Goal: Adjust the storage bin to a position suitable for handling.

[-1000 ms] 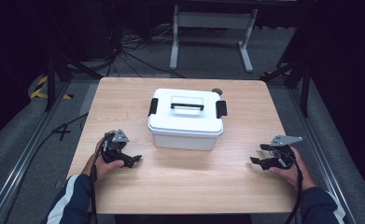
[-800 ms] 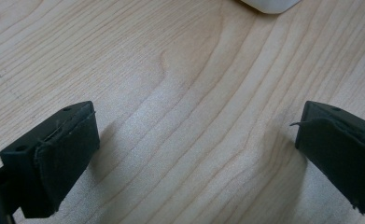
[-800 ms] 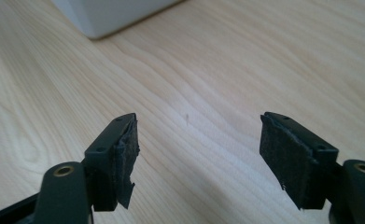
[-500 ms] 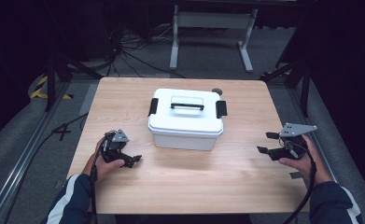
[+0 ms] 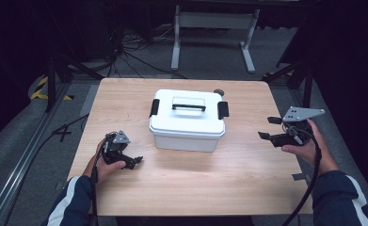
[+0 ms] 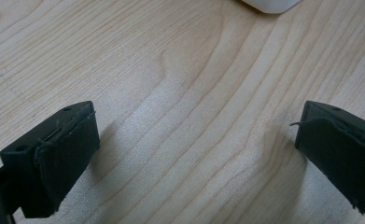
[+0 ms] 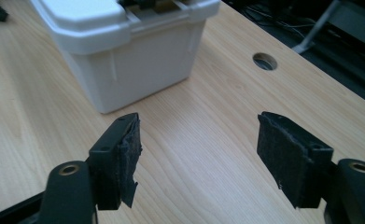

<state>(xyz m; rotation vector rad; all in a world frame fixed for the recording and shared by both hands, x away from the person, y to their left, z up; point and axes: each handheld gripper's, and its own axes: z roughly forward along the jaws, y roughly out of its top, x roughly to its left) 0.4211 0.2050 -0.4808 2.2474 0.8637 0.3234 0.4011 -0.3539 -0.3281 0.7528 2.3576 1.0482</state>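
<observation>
While both jaws gape empty, left gripper and right gripper flank white lidded box on table.

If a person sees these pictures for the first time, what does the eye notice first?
First, the white lidded box with a black handle and black side latches, standing in the middle of the wooden table. Then the two hand-held grippers, one on each side of it: the left gripper low on the table, the right gripper held near the right edge, both open.

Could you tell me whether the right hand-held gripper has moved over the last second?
Yes. The right hand-held gripper has lifted and drifted out towards the table's right edge, away from the white box.
</observation>
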